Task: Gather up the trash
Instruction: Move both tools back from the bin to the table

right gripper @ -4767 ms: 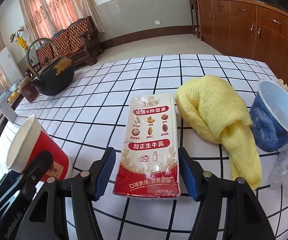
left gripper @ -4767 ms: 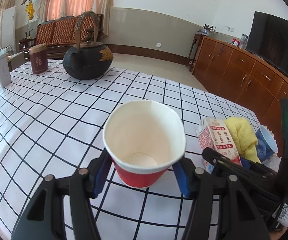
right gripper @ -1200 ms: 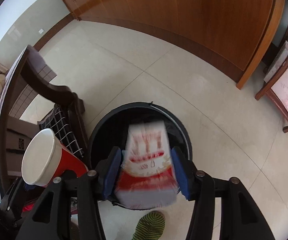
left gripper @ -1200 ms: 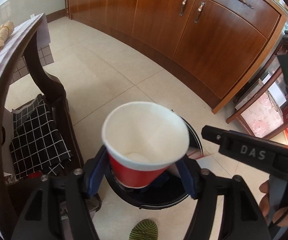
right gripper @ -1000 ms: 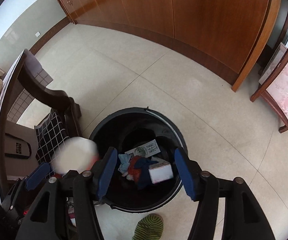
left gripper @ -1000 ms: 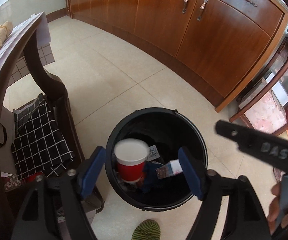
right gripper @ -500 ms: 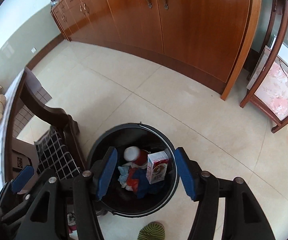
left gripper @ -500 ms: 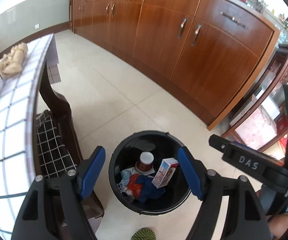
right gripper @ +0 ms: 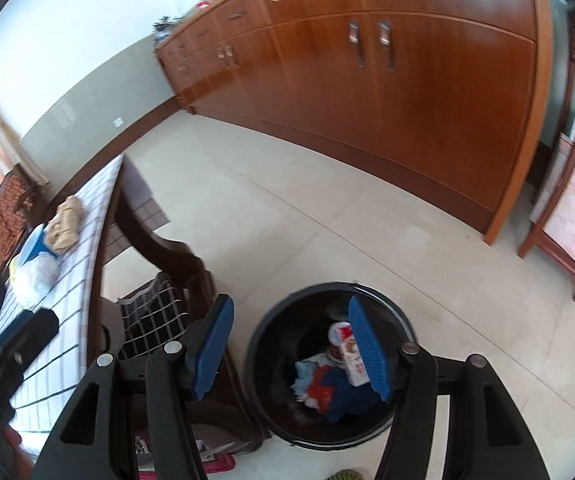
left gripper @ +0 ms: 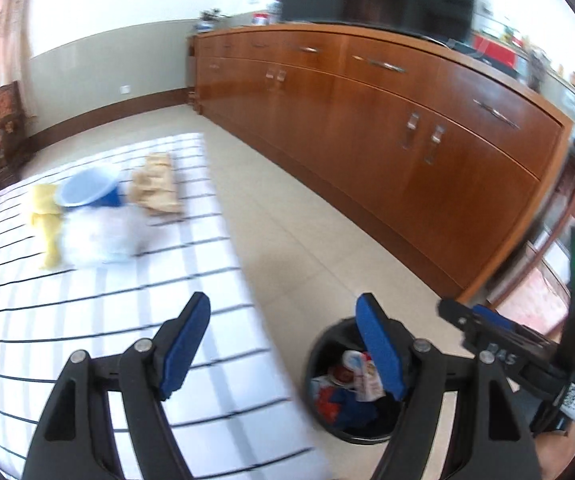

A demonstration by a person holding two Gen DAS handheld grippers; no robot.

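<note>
Holding carton [right gripper: 354, 354], cup [right gripper: 337, 332], wrappers, black bin [right gripper: 401, 320], both jaws spread, empty.

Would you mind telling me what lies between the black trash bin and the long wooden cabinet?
Only bare tiled floor lies between the black trash bin and the wooden cabinet; the right wrist view shows this most clearly.

Left wrist view looks obliquely down over the table edge [left gripper: 223, 264] with the bin [left gripper: 319, 364] at 5 o'clock, right wrist view sits above the same bin [right gripper: 399, 320] at 6 o'clock, cabinets [right gripper: 407, 92] at 1 o'clock; both share bin, table [right gripper: 87, 264], cabinets [left gripper: 367, 128].
</note>
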